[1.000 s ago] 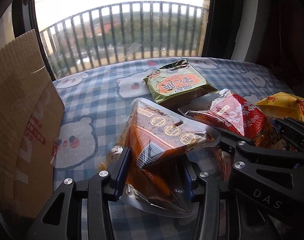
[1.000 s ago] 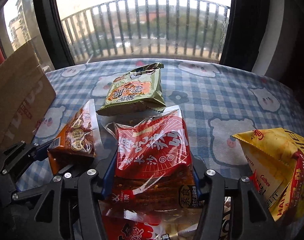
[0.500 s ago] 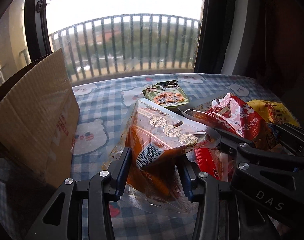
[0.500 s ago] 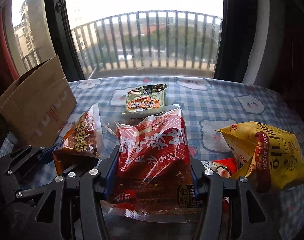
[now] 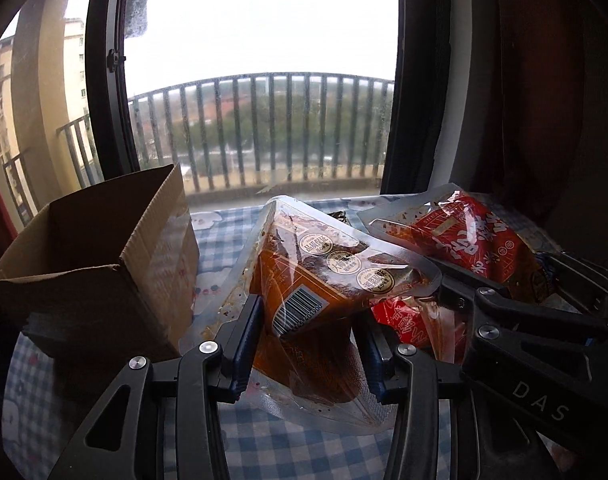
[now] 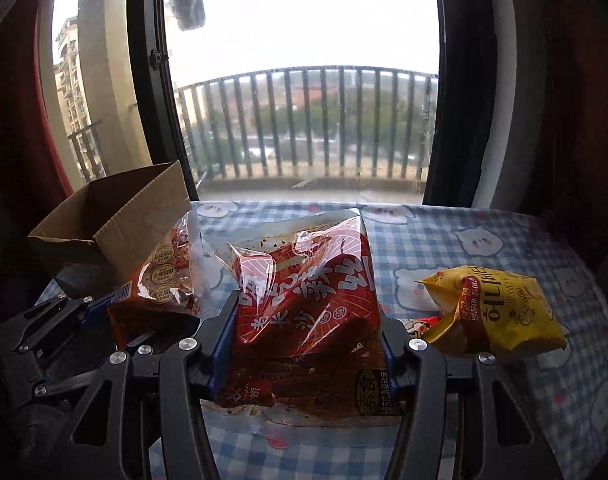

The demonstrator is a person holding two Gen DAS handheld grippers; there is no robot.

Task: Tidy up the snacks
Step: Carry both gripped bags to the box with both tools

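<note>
Two handheld grippers raised side by side above the checked tabletop, both angled downward. Left gripper (image 5: 308,344) clamped on an orange-brown snack pouch (image 5: 316,292), blue pads pressed into its sides. Right gripper (image 6: 306,340) closed around a red snack packet (image 6: 304,304), just beside the left, black linkage arms spread low across each view.

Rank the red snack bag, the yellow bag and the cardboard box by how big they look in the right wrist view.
1. Red snack bag, though it sits closest to the camera, which inflates it.
2. Cardboard box, partly hidden and farther off, so likely bigger in reality.
3. Yellow bag.
</note>
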